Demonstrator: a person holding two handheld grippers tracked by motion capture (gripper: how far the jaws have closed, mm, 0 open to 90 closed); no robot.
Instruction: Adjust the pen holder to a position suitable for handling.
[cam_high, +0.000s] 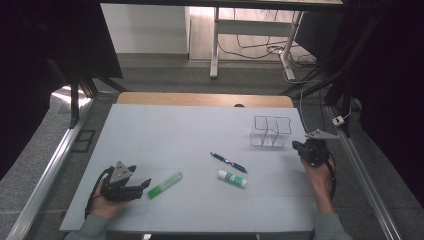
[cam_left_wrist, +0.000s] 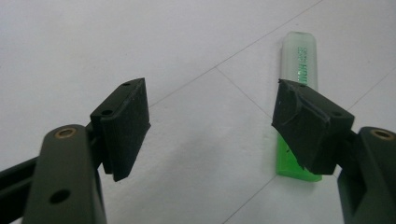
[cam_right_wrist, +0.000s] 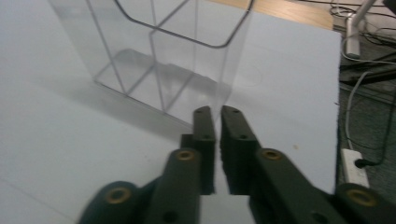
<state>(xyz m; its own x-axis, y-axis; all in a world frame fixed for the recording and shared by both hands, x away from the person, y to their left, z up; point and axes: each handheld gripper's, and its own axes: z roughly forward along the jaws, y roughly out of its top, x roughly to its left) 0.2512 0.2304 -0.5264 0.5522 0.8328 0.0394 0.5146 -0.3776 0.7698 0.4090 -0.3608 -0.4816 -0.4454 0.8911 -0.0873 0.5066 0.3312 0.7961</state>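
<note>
High view puts the left gripper (cam_high: 142, 184) nearest, low on the pale grey table (cam_high: 165, 130), its jaws pointing at the green highlighter pen with the frosted clear cap (cam_high: 165, 184) that lies just beside them. Left gripper view makes the state plain: the jaws stand wide apart with nothing between them, and the highlighter (cam_left_wrist: 299, 70) lies on the table partly behind the right-hand pad, not inside the gap. I judge this as the approach before a pick. The next move calls for shifting the gripper sideways so the pen's body sits between the pads, then closing across its narrow width.

Farther out lie a white glue stick with a green cap (cam_high: 232, 178) and a dark blue ballpoint pen (cam_high: 228, 162), both untouched. At the far right the right gripper (cam_high: 299, 148) hangs just beside the clear plastic divided organiser (cam_high: 270, 131). Right gripper view shows its jaws brought together and empty, aimed at the organiser's (cam_right_wrist: 154, 56) near corner, with the compartments bare, a detail the high view leaves too small to judge.
</note>
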